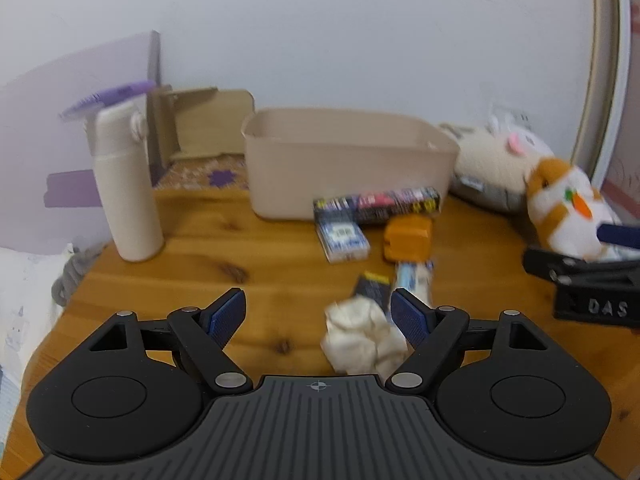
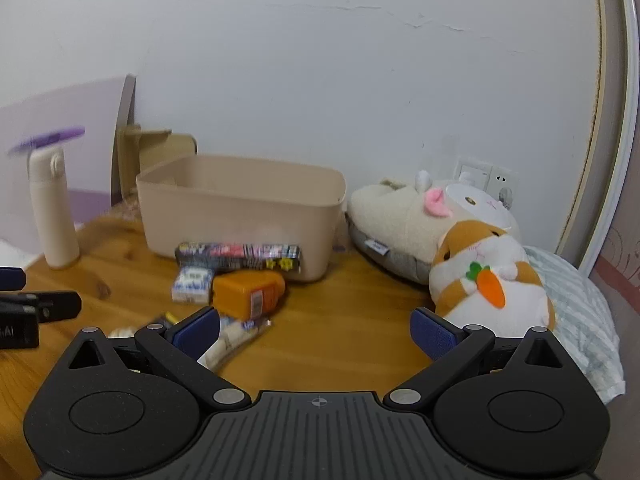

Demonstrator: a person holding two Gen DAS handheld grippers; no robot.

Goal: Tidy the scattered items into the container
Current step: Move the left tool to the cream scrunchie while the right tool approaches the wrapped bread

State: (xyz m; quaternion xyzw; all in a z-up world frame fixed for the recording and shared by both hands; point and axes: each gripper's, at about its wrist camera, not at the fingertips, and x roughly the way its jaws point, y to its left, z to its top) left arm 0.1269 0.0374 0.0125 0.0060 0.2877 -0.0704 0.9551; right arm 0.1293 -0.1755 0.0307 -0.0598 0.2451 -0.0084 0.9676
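Note:
A beige plastic bin [image 1: 344,160] [image 2: 240,208] stands at the back of the wooden table [image 1: 224,248] [image 2: 340,320]. In front of it lie a long dark printed box [image 1: 376,204] [image 2: 240,256], a small blue-white box [image 1: 342,238] [image 2: 192,282], an orange box [image 1: 408,238] [image 2: 246,294], a clear snack wrapper [image 1: 414,278] [image 2: 232,340], a dark packet [image 1: 372,286] and a crumpled white tissue [image 1: 358,336]. My left gripper [image 1: 318,312] is open, the tissue just inside its right finger. My right gripper [image 2: 314,330] is open and empty over bare table.
A cream bottle [image 1: 126,184] [image 2: 52,212] stands at the left. A hamster plush with a carrot [image 1: 568,208] [image 2: 492,284] and a rabbit slipper [image 1: 492,164] [image 2: 408,224] lie at the right, by a striped pillow [image 2: 576,312]. A cardboard stand [image 1: 200,120] leans behind the bin.

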